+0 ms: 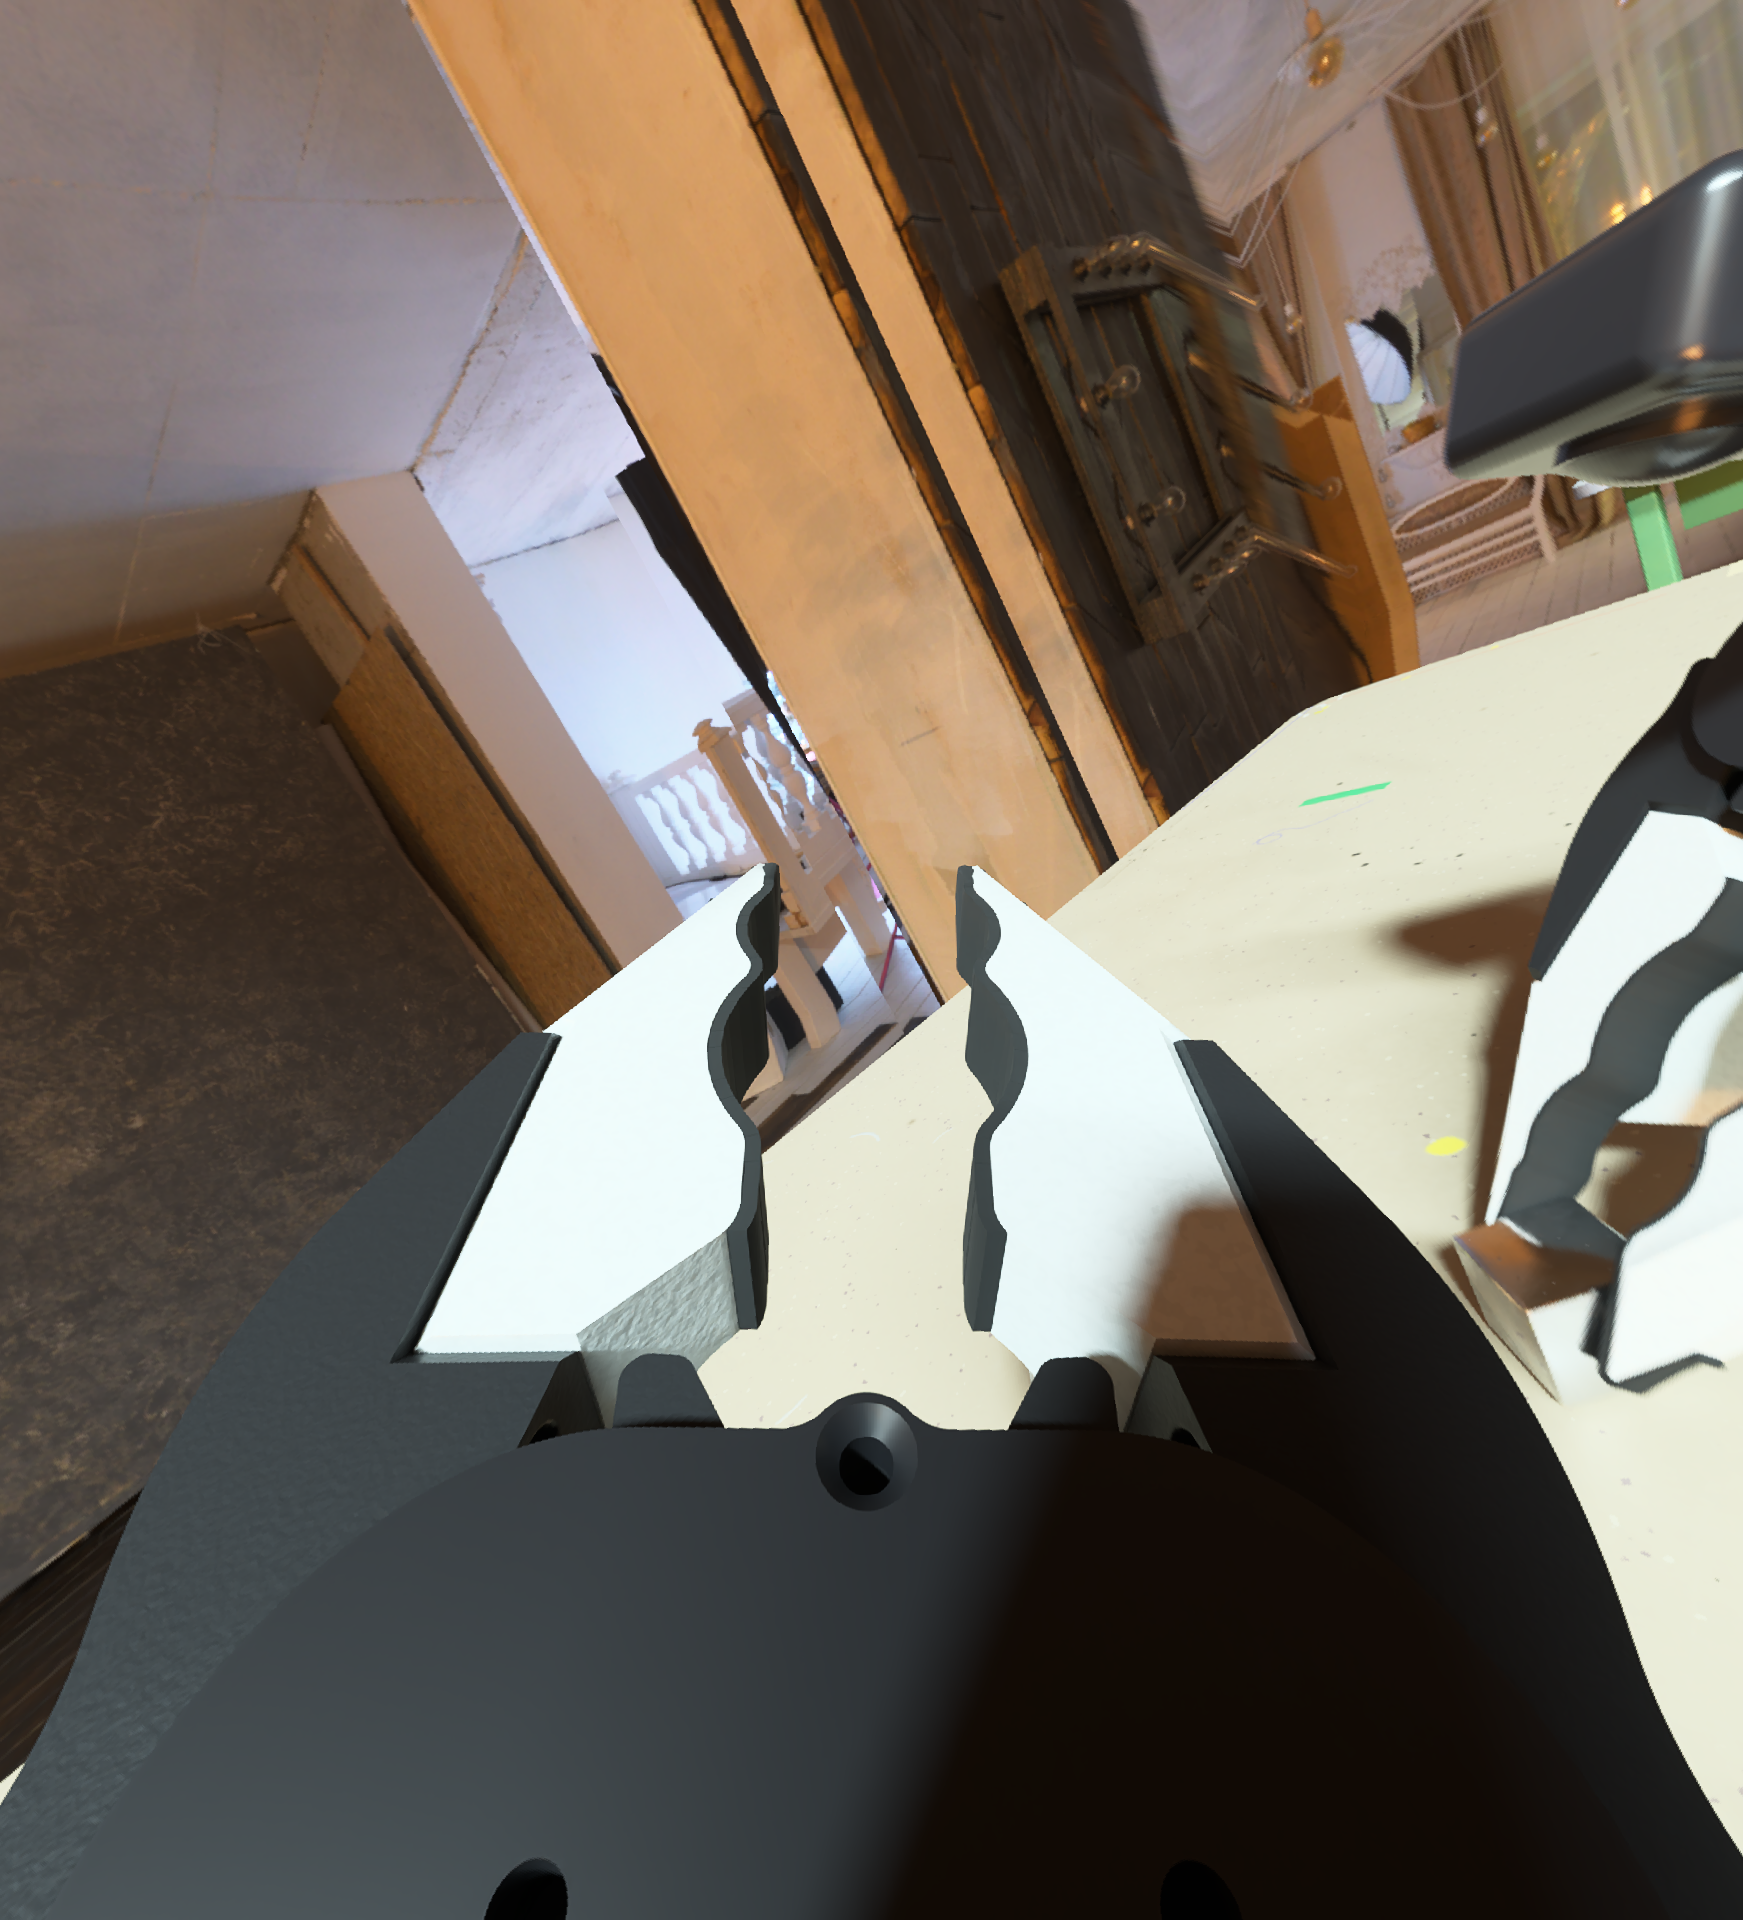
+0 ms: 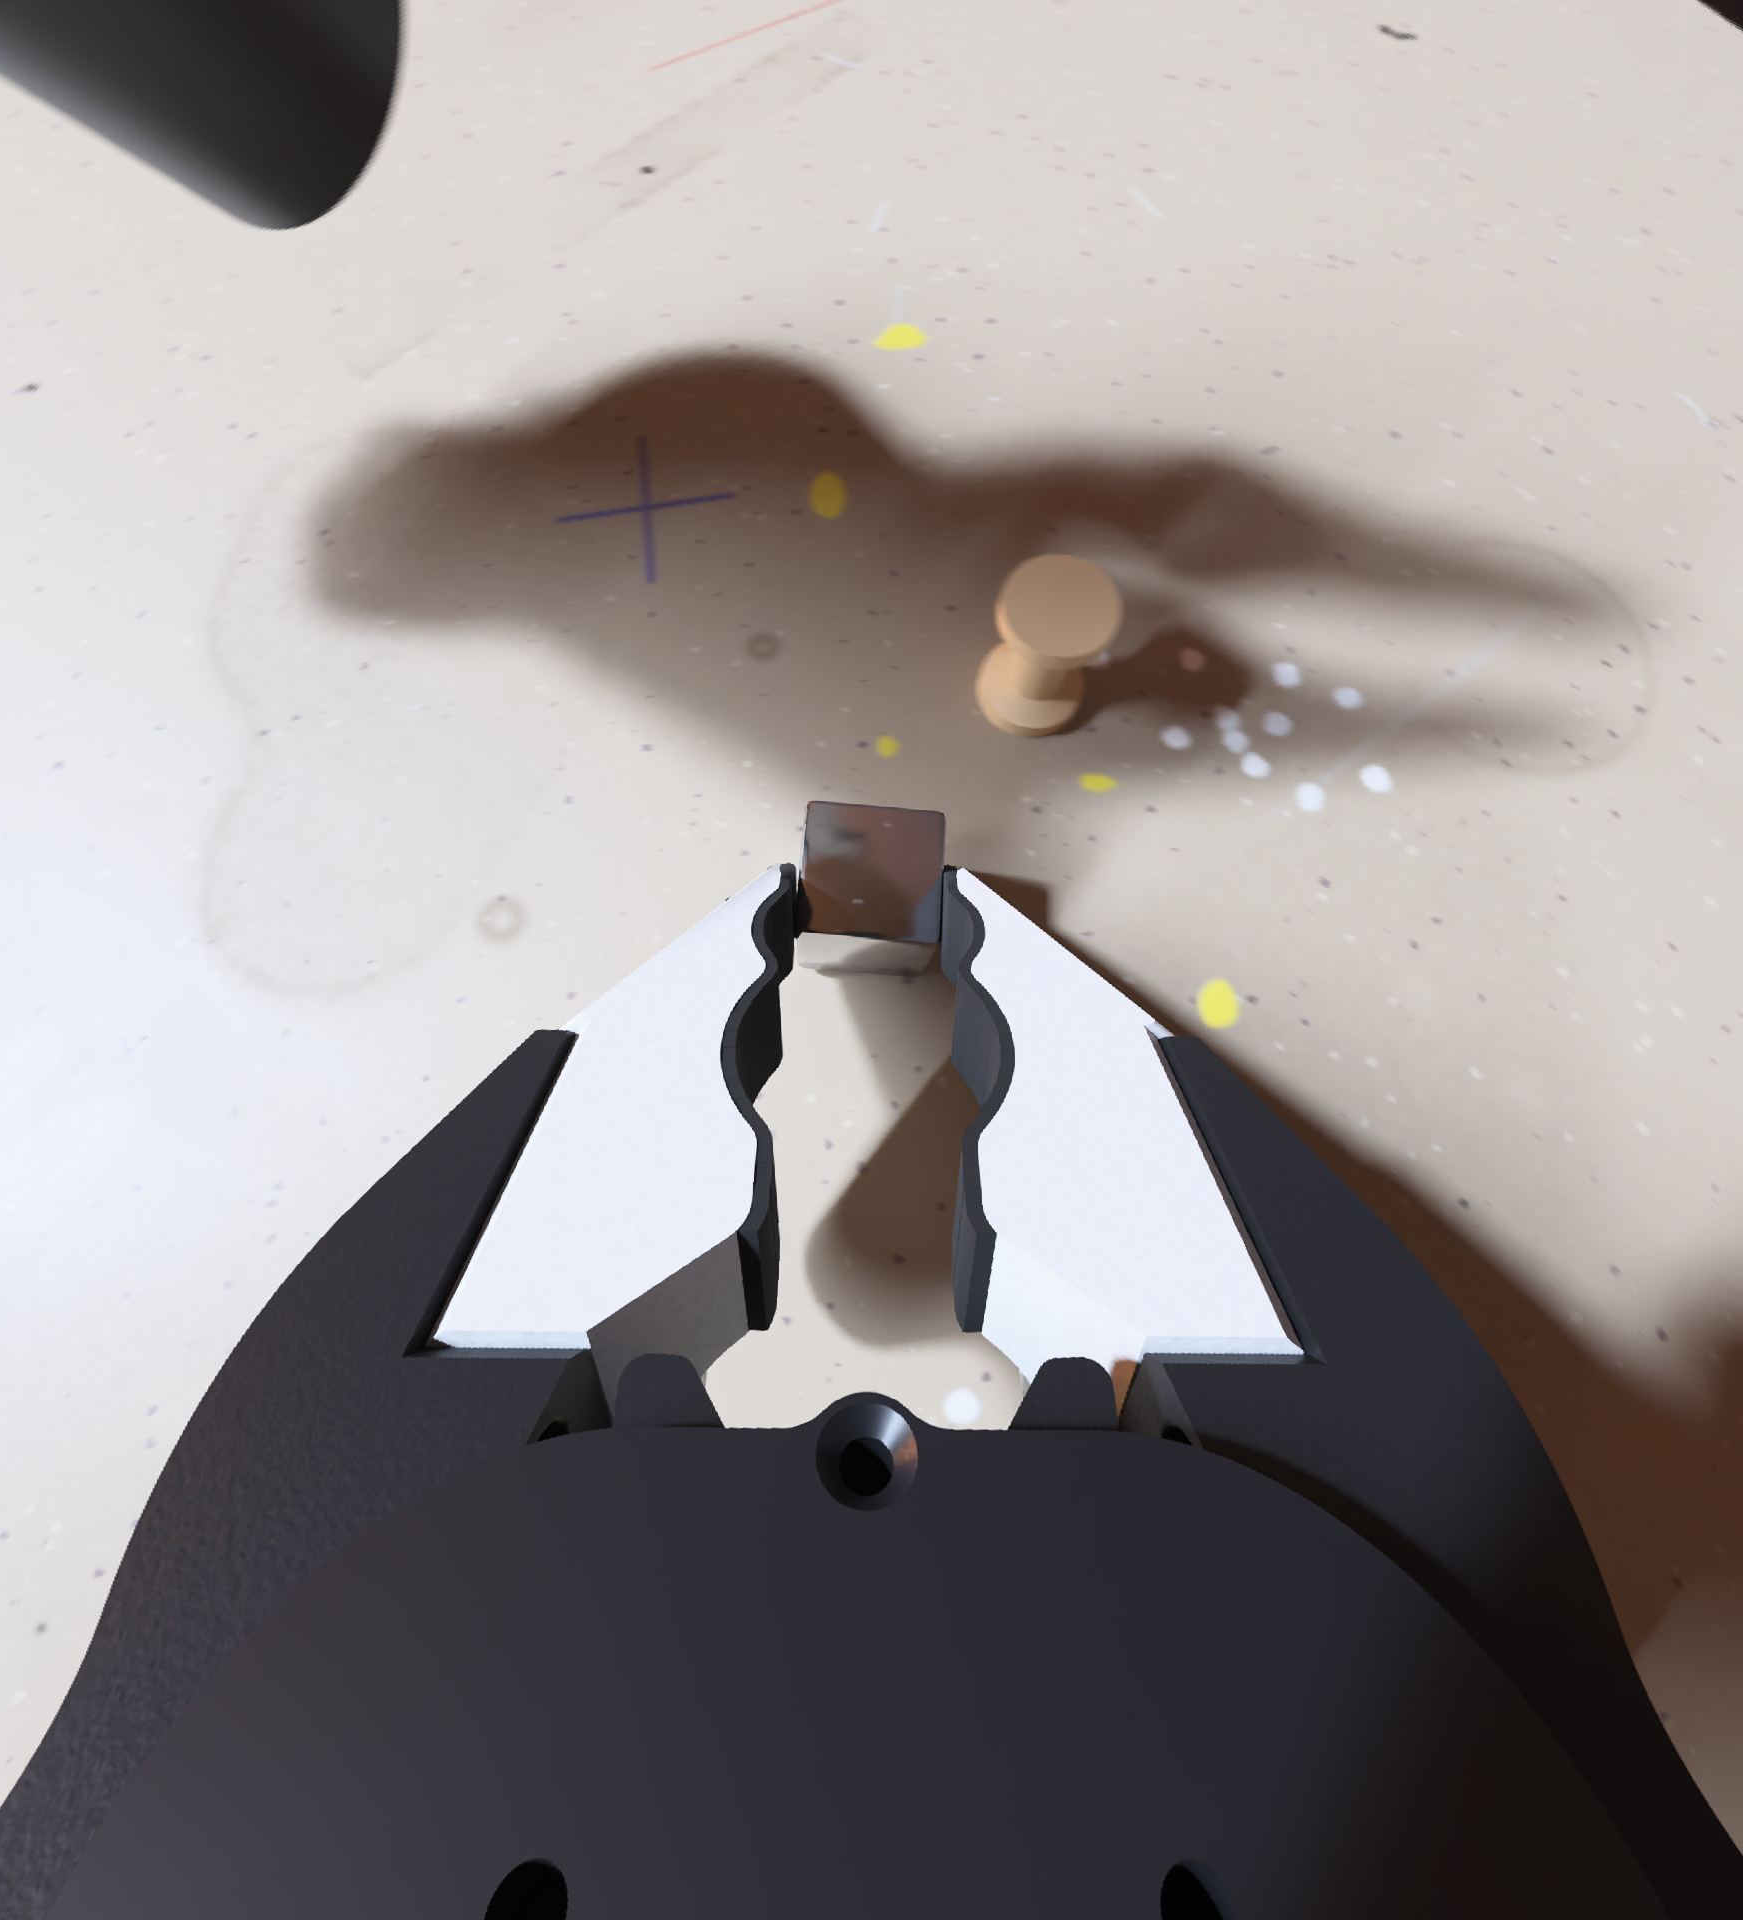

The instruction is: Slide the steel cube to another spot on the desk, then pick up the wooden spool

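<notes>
A small, shiny steel cube (image 2: 872, 871) with mirror-like faces sits on a pale, paint-speckled desk (image 2: 223, 831), and it is the landmark here. The right gripper (image 2: 869, 883), black-bodied with white fingers, has its two fingertips against the cube's left and right faces, closed on it low down; whether the cube rests on the desk or is raised slightly cannot be told from this angle. Just beyond the cube and a little to its right lies a small light-brown wooden spool (image 2: 1049, 644), narrow-waisted with wide round ends, seemingly tipped on its side, clear of the cube. Farther beyond the cube to its left, a thin blue cross (image 2: 647, 507) is drawn on the desk. The left gripper (image 1: 865, 894) hangs well apart at the desk's edge, its fingers spread and empty. The cube is likely dense, rigid and slick, so flat opposite faces gripped low suit a slide without tipping. The spool is probably light, stiff and apt to roll; its narrow waist between the end discs looks the surest place to pinch.
</notes>
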